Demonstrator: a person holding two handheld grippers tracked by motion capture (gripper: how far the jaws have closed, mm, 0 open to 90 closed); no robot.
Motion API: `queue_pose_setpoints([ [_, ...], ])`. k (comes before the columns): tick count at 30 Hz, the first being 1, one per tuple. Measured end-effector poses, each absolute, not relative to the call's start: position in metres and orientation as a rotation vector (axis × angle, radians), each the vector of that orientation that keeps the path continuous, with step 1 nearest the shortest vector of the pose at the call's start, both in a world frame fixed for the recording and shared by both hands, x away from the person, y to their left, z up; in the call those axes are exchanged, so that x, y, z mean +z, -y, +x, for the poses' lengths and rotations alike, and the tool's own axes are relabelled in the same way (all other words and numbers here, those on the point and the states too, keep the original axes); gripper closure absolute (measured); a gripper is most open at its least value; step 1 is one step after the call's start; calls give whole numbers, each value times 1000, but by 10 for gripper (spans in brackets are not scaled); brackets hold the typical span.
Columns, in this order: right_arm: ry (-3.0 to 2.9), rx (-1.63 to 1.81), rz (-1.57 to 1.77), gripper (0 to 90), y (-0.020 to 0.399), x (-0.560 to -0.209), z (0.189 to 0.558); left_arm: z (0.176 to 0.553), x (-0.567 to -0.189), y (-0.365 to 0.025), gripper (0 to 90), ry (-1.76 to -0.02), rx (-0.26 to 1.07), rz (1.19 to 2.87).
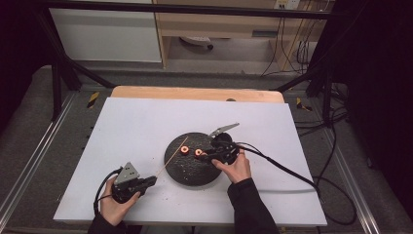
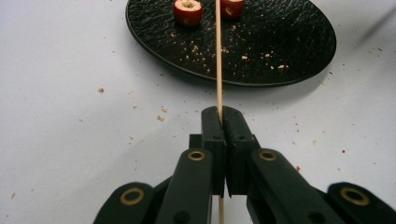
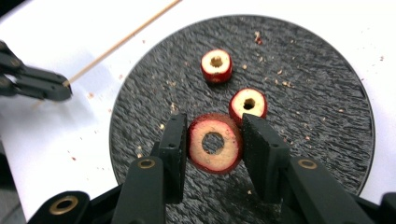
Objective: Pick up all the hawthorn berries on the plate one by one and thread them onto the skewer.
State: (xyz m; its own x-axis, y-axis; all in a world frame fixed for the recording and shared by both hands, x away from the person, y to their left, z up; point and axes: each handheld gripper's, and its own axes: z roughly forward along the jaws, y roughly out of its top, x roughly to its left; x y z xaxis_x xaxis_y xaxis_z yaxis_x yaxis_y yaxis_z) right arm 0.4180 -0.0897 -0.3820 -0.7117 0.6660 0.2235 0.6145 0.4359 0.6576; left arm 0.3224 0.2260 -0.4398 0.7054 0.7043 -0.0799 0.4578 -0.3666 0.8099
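Step in hand: threading a cored fruit slice onto the skewer.

- Left gripper point(image 1: 151, 182): jaws closed on the skewer point(image 2: 218, 56), clamped near its lower end. The stick runs up from the jaws, its tip reaching over the near rim of the plate point(image 1: 171, 168). Hold this hand still; it is your fixed target.
- Right gripper point(image 3: 212, 142): jaws closed on the fruit slice point(image 3: 214, 143), pads pressing its red skin on both sides, the cored hole facing the camera and lifted just above the plate. Keep that hole square to the stick's tip, then bring slice and tip together along the line of the stick, not across it. Grip no harder, I judge; the flesh looks soft and could split.
- Second slice point(image 3: 248, 103): on the plate, just behind the held one, close to the right-hand pad. Lift clear before you swing, or you may nudge it.
- Third slice point(image 3: 216, 65): farther back on the plate, apart from the others.
- Crumbs: scattered over the plate and the white board point(image 1: 136, 126); no hindrance.
- The path between slice and stick tip looks free.
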Motion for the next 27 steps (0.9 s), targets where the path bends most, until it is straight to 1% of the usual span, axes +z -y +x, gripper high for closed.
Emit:
queue_pose_setpoints([
  [11,-2418,1398,1253,627,107,-392,407,321,-441,-222,881,-881,354,2032],
  [21,-2282,1596,1337,628,111,-408,401,320,-441,-216,881,-883,357,2025],
  [27,-2199,1684,1365,628,113,-408,400,319,-440,-211,881,-883,362,2015],
])
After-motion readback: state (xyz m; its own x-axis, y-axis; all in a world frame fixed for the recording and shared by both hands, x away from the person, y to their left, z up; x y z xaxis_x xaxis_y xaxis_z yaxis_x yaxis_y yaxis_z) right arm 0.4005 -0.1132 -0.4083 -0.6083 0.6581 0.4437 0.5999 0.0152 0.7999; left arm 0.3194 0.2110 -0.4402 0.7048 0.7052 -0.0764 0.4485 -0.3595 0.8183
